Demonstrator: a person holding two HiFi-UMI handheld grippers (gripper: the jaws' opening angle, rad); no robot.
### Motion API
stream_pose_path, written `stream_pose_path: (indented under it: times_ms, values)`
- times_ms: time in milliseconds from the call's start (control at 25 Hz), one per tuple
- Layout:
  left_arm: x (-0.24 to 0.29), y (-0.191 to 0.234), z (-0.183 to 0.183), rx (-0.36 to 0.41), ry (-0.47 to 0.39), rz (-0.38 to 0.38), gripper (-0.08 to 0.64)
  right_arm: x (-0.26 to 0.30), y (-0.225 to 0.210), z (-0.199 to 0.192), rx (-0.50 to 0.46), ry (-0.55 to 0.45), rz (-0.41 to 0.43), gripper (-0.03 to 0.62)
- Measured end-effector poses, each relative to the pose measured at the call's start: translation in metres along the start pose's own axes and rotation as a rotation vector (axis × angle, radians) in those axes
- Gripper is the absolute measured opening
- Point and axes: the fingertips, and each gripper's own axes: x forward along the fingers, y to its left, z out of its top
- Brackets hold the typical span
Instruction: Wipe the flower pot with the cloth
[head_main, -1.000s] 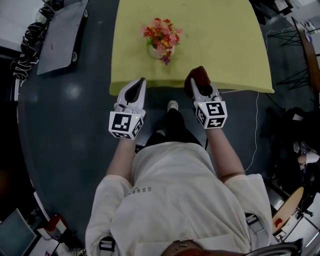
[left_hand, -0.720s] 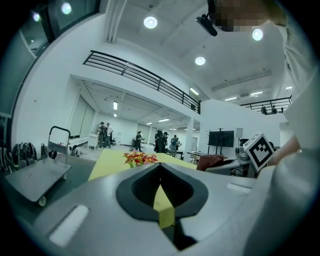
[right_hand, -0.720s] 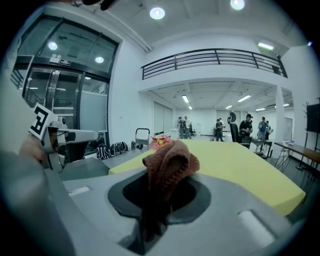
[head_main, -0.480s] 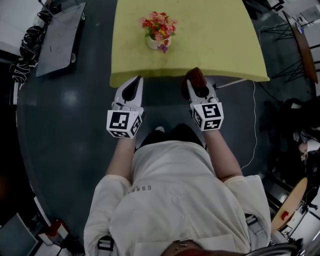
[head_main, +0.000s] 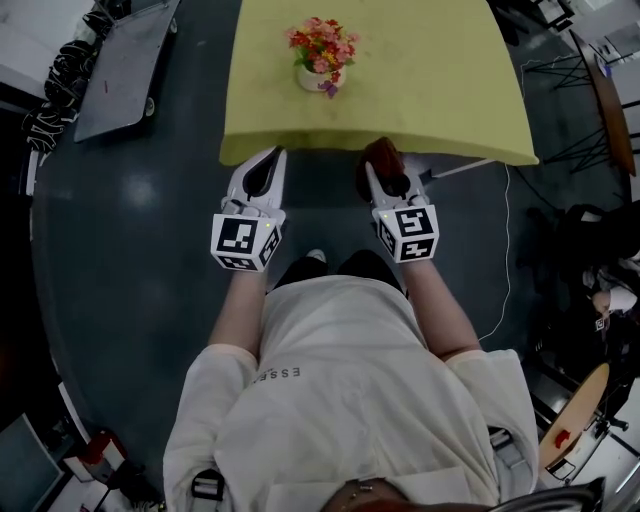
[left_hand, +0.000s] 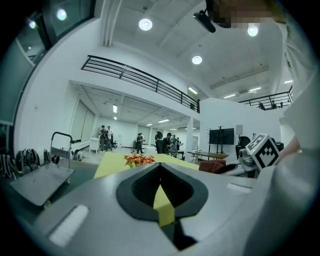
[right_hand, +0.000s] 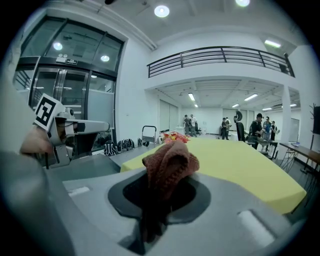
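Nearest the person, the left gripper (head_main: 270, 160) has its jaws pressed together with nothing between them. Beside it, the right gripper (head_main: 376, 165) pinches the cloth (right_hand: 170, 162). The cloth is a reddish-brown knitted wad that bulges above the jaws and trails down between them. Both grippers hang over the floor, just short of the tabletop's (head_main: 440, 90) near edge.

The pot (head_main: 318, 80) stands farther in on the yellow tabletop, well apart from both grippers and left of its middle. It is small and pale, and its flowers (head_main: 322, 45) spread wider than it does.

The cloth looks soft and limp, so it should wrap the pot's curve under light pressure, though it may drag on the surface. The pot seems light and top-heavy, and possibly breakable, so a sideways rub could slide or tip it. The safest hold is probably on its wall or rim, below the blooms. The left gripper would have to spread first to steady it there while the cloth works the opposite side.
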Motion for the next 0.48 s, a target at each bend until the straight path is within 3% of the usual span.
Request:
stream_pose_path:
  times_ms: [480]
  values:
    - [-0.011, -0.014, 0.008, 0.034, -0.02, -0.018, 0.017, -0.01, 0.016, 0.004, -0.033, -0.008, 0.017, 0.056]
